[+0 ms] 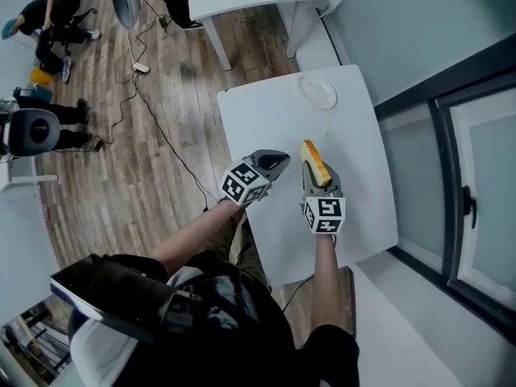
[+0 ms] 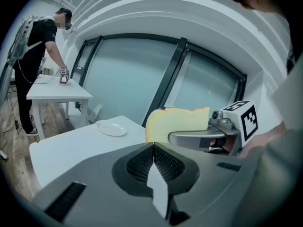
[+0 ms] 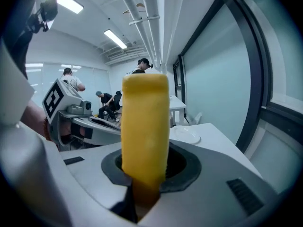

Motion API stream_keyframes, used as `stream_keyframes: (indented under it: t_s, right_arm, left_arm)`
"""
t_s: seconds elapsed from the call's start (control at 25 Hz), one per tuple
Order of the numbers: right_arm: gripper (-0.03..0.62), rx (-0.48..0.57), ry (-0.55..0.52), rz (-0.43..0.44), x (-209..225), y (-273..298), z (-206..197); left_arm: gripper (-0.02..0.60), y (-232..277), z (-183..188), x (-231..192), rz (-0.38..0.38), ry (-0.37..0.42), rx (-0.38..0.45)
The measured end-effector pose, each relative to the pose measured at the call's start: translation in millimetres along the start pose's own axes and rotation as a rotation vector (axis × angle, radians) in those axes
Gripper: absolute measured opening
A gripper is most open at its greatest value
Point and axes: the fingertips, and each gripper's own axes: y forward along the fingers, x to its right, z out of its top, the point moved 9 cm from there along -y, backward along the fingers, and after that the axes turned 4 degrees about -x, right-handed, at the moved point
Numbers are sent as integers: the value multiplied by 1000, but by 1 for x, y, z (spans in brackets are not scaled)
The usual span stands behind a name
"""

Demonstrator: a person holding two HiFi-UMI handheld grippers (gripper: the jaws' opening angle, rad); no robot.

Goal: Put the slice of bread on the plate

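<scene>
So, head view: your right gripper (image 1: 316, 177) clamped the yellow-crusted slice of bread (image 1: 315, 161) on edge; the round white plate (image 1: 318, 92) lay well ahead. Left gripper view: your left gripper (image 2: 154, 146) was closed, empty. Right gripper view: the plate sat beyond the slice, slightly right.

Upright bread slice (image 1: 315, 163) in right gripper (image 1: 316, 174), plate (image 1: 318, 93) well apart.

A small white desk (image 1: 274, 119) stands on the wooden floor (image 1: 137, 176); a white plate (image 1: 318, 93) lies near its far edge.
</scene>
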Motion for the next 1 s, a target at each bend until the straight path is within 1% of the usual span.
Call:
stream_keyframes:
  t_s: [0.08, 0.16, 0.4, 0.48, 0.6, 0.68, 0.76, 0.88, 1.0]
  right_arm:
    - [97, -33, -33, -22, 9, 21, 3]
    - [97, -56, -54, -37, 22, 46, 5]
    - [97, -172, -168, -110, 56, 122, 18]
    - [97, -200, -239, -140, 64, 147, 26]
    - [97, -238, -401, -197, 79, 188, 39]
    - [97, -275, -482, -246, 91, 211, 44]
    - [97, -308, -514, -295, 103, 227, 44]
    - [97, -339, -554, -374, 119, 249, 48]
    - [97, -383, -651, -439, 134, 270, 50]
  left_arm:
    - [6, 13, -4, -20, -13, -6, -18]
    - [6, 28, -4, -43, -3, -6, -38]
    - [6, 67, 10, -93, 14, -21, -74]
    - [6, 77, 17, -106, 8, -16, -75]
    - [6, 91, 31, -129, 0, -8, -70]
    - [6, 99, 39, -142, -5, 3, -70]
    - [6, 108, 43, -154, -5, 5, -72]
    - [6, 117, 49, -171, 4, -13, -66]
    - [6, 121, 54, -182, 8, -32, -59]
